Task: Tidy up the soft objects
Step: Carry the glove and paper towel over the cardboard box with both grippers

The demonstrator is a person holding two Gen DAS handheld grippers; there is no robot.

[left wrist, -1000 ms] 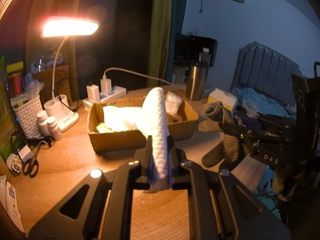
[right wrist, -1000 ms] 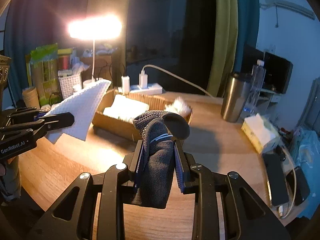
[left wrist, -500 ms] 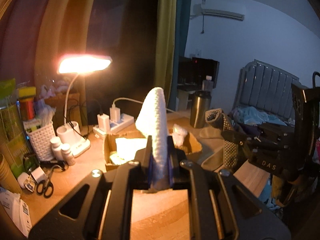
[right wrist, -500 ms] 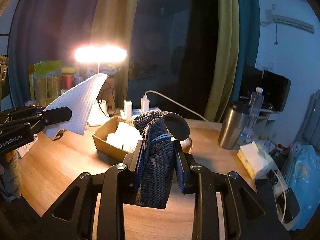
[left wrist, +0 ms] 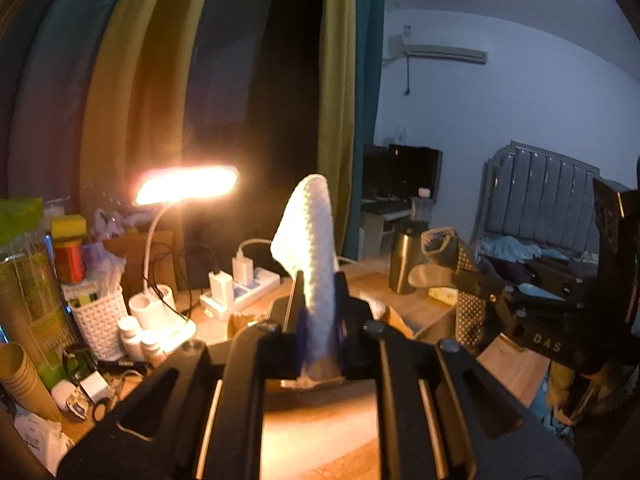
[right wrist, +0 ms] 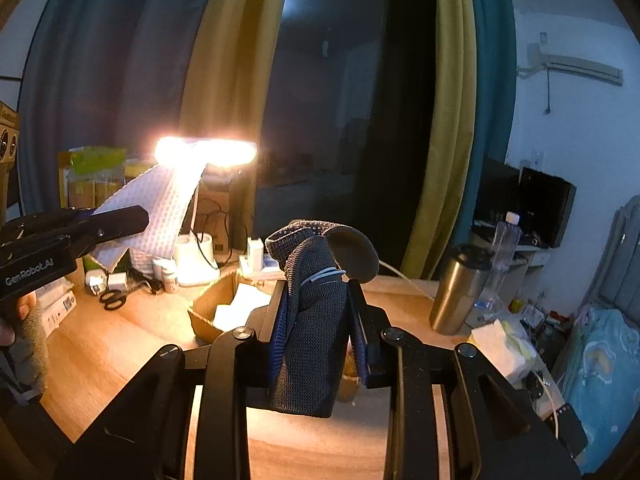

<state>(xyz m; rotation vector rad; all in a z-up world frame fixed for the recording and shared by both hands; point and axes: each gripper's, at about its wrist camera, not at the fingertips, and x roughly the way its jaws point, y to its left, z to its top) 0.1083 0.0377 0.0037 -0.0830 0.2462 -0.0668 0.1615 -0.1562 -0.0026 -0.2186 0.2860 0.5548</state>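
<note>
A dim bedroom is lying behind the wooden desk [right wrist: 132, 332], with green and teal curtains [right wrist: 452, 120] hanging across a dark window, a wall air conditioner [left wrist: 444, 52] mounted high on the pale wall, and a grey padded headboard [left wrist: 540, 196] standing at the far right. A lit desk lamp [left wrist: 188, 190] is glowing over the clutter at the desk's left end, where a white woven basket [left wrist: 100, 320], small white bottles [left wrist: 132, 332], a power strip with chargers [left wrist: 240, 284] and black scissors [right wrist: 112, 300] are sitting. An open cardboard box [right wrist: 208, 312] is resting on the desk near the middle, with white soft material showing inside it. A steel tumbler [right wrist: 456, 292] is standing upright to the right of the box, and a tissue pack [right wrist: 500, 344] is lying just beside the tumbler's base. The left gripper [left wrist: 318, 320] is clenching a white textured cloth [left wrist: 310, 240], which is standing up from between its jaws above the desk. The right gripper [right wrist: 320, 328] is clamping a dark knitted glove [right wrist: 316, 320], bunched between the blue pads [right wrist: 280, 332] and sagging below them, clear of the desk surface. In the right wrist view the left gripper is appearing at the left edge with the white cloth fanning up toward the lamp, and a person's hand [right wrist: 20, 320] is gripping its handle.
</note>
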